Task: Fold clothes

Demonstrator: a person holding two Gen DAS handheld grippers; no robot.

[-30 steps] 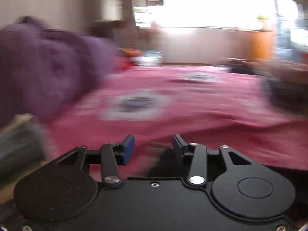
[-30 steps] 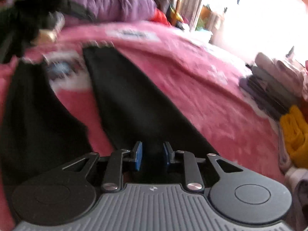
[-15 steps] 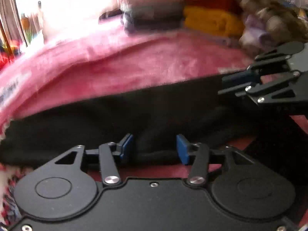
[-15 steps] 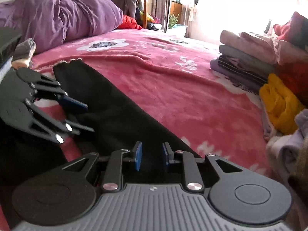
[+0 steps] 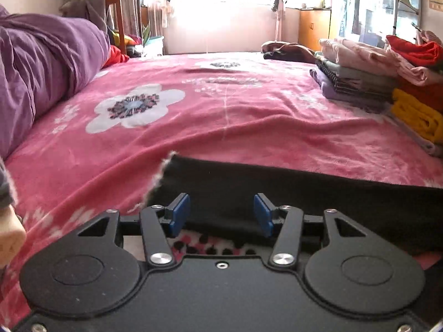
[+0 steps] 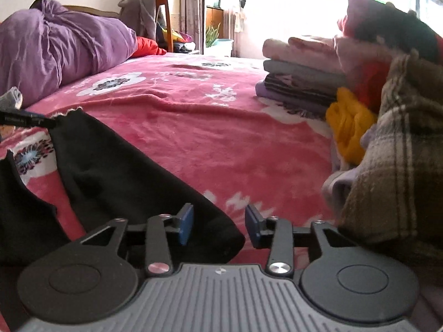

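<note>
Black trousers lie flat on the pink flowered blanket [image 5: 221, 116]. In the left wrist view one black leg [image 5: 290, 191] runs across, its frayed hem [image 5: 163, 171] at the left. My left gripper [image 5: 221, 214] is open, low over that leg close to the hem, with cloth lying between its blue pads [image 5: 180, 214]. In the right wrist view the same leg [image 6: 116, 171] runs away toward the far left, and the other leg [image 6: 19, 210] lies at the left edge. My right gripper [image 6: 218, 225] is open, straddling the leg's near end. The left gripper's fingertip [image 6: 27, 120] shows by the far hem.
A purple bedding bundle [image 5: 36, 63] fills the bed's left side. Stacks of folded clothes [image 5: 373, 77] and a yellow garment [image 6: 349, 127] line the right side. A plaid garment [image 6: 393, 166] lies close to the right gripper. A hand [image 5: 8, 232] shows at the left edge.
The left gripper swung round and now sits at the hem end of the black leg. The right gripper's jaws have widened and it sits lower over the leg's near end.
</note>
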